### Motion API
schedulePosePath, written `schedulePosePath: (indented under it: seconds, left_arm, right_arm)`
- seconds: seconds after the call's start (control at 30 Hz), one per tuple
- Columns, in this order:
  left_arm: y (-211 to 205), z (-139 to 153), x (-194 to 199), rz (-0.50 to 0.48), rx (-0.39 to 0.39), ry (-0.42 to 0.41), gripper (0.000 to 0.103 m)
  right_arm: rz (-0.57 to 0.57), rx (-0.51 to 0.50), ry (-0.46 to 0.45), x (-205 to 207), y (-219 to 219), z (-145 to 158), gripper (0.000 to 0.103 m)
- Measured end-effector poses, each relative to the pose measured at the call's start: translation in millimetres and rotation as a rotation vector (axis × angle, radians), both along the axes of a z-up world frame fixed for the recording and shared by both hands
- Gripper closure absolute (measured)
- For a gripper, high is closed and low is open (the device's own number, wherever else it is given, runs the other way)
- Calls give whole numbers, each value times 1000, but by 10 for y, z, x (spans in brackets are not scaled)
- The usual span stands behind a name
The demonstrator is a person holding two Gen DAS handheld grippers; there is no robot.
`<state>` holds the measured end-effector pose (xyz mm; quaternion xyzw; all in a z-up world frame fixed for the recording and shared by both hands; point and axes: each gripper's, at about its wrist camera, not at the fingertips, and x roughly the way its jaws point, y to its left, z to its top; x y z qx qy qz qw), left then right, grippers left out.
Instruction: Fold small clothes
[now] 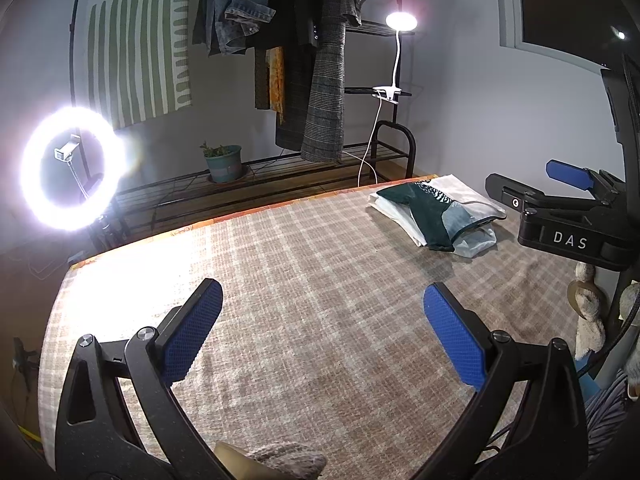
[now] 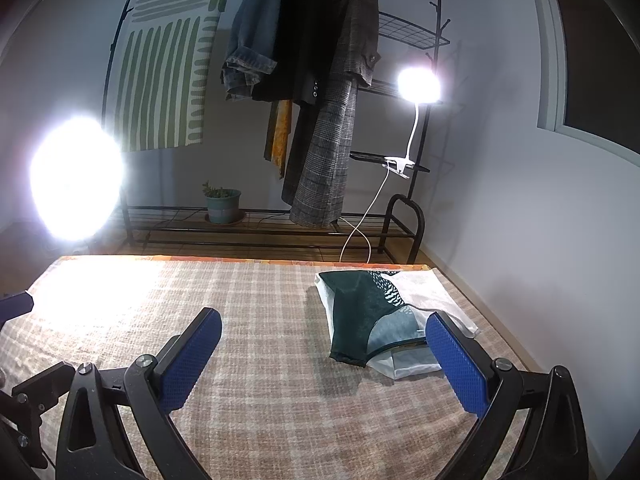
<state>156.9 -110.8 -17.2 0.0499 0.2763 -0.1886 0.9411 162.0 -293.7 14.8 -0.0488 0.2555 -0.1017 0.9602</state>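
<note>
A small pile of clothes lies at the far right of the checked table: a dark green garment (image 1: 430, 210) (image 2: 360, 308) folded on top of white garments (image 1: 464, 196) (image 2: 424, 292). My left gripper (image 1: 323, 292) is open and empty above the bare checked cloth (image 1: 300, 248), well short of the pile. My right gripper (image 2: 324, 320) is open and empty, its right finger just beside the pile's near edge. The right gripper also shows from the side in the left wrist view (image 1: 560, 196), next to the pile.
A ring light (image 1: 70, 168) stands off the table's left edge. A clothes rack with hanging coats (image 2: 332, 92), a clip lamp (image 2: 418, 84) and a potted plant (image 2: 222, 204) stand behind the table. A wall runs along the right side.
</note>
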Motion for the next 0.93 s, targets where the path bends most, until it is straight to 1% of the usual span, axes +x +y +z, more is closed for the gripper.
schedulePosePath:
  seconds: [0.47,0.7,0.93]
  left_arm:
    - [-28,-11,-16,-3,-4,5,0]
    - [-22,-38,20,2,-9,25,0]
    - [3,-36,-5,12,-7,8,0]
  right_arm:
    - [-5,1,-2,-10,-14,-4,0]
    - [-5,0,-1,-17,-11,-8,0]
    - [-6,-1,-1,-21,-10,-10,0]
